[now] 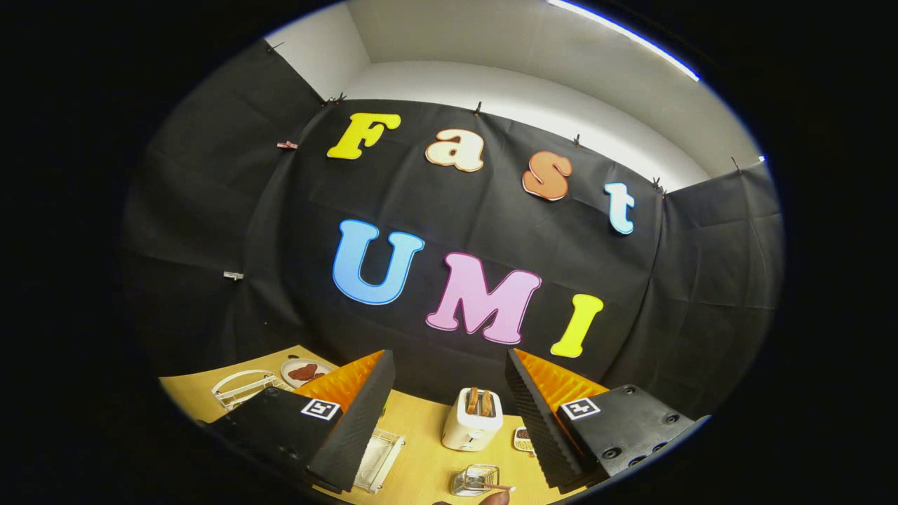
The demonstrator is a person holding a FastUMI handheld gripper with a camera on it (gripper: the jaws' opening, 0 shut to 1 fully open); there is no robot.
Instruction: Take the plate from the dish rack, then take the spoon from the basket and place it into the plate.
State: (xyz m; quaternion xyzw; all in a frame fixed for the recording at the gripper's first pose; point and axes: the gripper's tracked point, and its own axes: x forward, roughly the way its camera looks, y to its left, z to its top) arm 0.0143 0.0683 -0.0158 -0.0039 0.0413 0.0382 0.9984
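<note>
My gripper (449, 354) is open and held high above the wooden table (421, 428), with nothing between its fingers. A white wire dish rack (240, 388) stands on the table to the left of the left finger. Just behind it, a white plate (306, 371) with a red-brown pattern shows, partly hidden by the left finger. Below and between the fingers sits a small wire basket (474, 480). A thin wooden handle (499, 486) sticks out of it to the right; I cannot tell whether it is the spoon's.
A white toaster (472, 419) with two slices in it stands between the fingers, beyond the basket. A clear tray (379, 459) lies by the left finger. A small patterned dish (523, 439) sits by the right finger. A person's fingertip (495, 499) shows near the basket.
</note>
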